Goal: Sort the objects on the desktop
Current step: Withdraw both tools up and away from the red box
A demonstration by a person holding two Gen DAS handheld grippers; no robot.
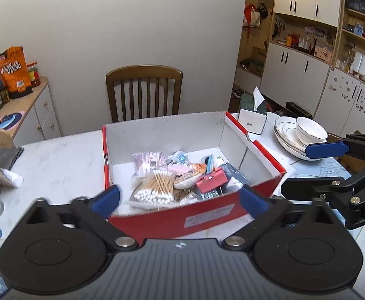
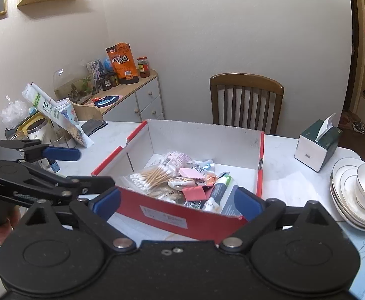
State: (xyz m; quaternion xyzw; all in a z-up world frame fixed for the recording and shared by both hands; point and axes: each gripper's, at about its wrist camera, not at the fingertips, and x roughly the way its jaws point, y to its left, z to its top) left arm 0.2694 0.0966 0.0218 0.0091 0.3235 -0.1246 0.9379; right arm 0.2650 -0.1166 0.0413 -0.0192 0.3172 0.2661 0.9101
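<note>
A red cardboard box (image 1: 182, 217) with a white inside stands on the marble table and also shows in the right wrist view (image 2: 182, 221). It holds a bag of cotton swabs (image 1: 154, 185), a pink binder clip (image 1: 211, 181), snack packets and a tube (image 2: 217, 192). My left gripper (image 1: 179, 197) is open and empty, hovering in front of the box's near wall. My right gripper (image 2: 177, 201) is open and empty, also in front of the near wall. Each gripper shows at the side of the other's view.
A tissue box (image 1: 253, 115) and stacked white plates with a bowl (image 1: 302, 135) sit right of the box. Jars, cups and a milk carton (image 2: 52, 110) crowd the left table edge. A grey cloth (image 1: 7, 156) lies at the left. A wooden chair (image 1: 143, 92) stands behind.
</note>
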